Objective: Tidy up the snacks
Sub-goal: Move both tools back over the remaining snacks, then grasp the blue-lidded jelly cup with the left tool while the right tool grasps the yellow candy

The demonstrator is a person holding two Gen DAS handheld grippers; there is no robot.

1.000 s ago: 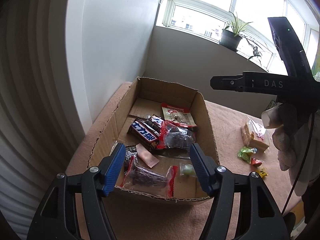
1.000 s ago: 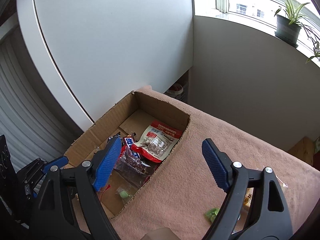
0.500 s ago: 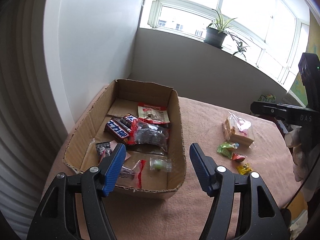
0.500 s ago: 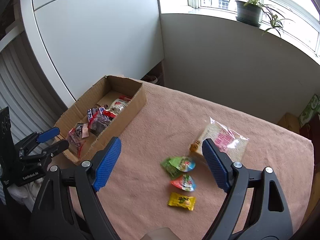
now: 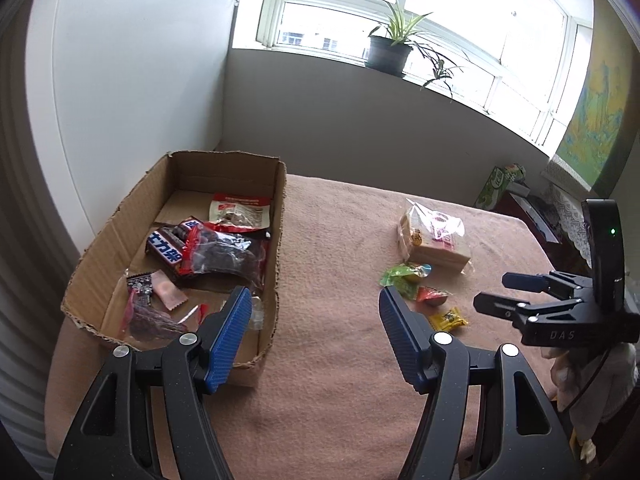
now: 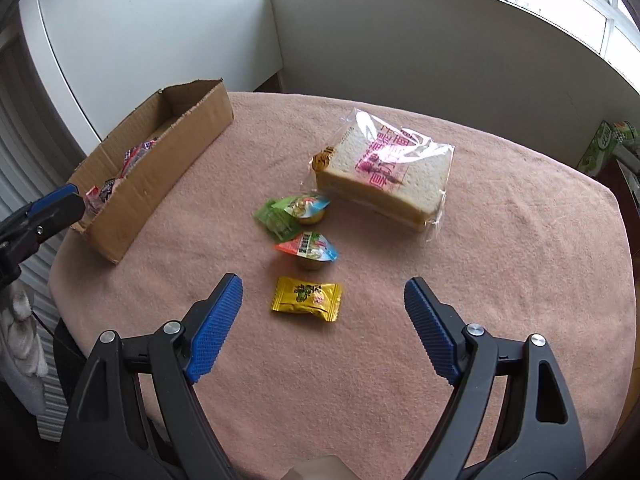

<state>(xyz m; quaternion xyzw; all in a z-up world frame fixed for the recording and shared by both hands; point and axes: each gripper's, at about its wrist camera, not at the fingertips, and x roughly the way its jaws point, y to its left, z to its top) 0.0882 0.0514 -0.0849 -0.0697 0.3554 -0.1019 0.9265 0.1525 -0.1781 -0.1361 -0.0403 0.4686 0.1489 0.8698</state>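
Note:
A cardboard box [image 5: 280,216] [image 6: 176,148] at the table's left holds several snack packets, among them a dark bar [image 5: 166,250] and a red-edged bag [image 5: 224,256]. On the pink cloth lie a bagged bread loaf [image 6: 384,172] [image 5: 436,236], two jelly cups [image 6: 306,208] [image 6: 310,248], a green packet [image 6: 274,218] and a yellow candy [image 6: 306,298] [image 5: 448,318]. My right gripper [image 6: 322,320] is open and empty, just in front of the yellow candy. My left gripper [image 5: 316,328] is open and empty, near the box's right front corner.
The table [image 6: 520,240] is round-edged with a pink cloth. A white cabinet [image 5: 120,100] stands behind the box. A potted plant [image 5: 390,54] sits on the windowsill. A green carton [image 6: 604,144] is beyond the table's right edge.
Both grippers have swung right, away from the box. The right gripper has moved from over the box to just in front of the loose snacks. Both stay open.

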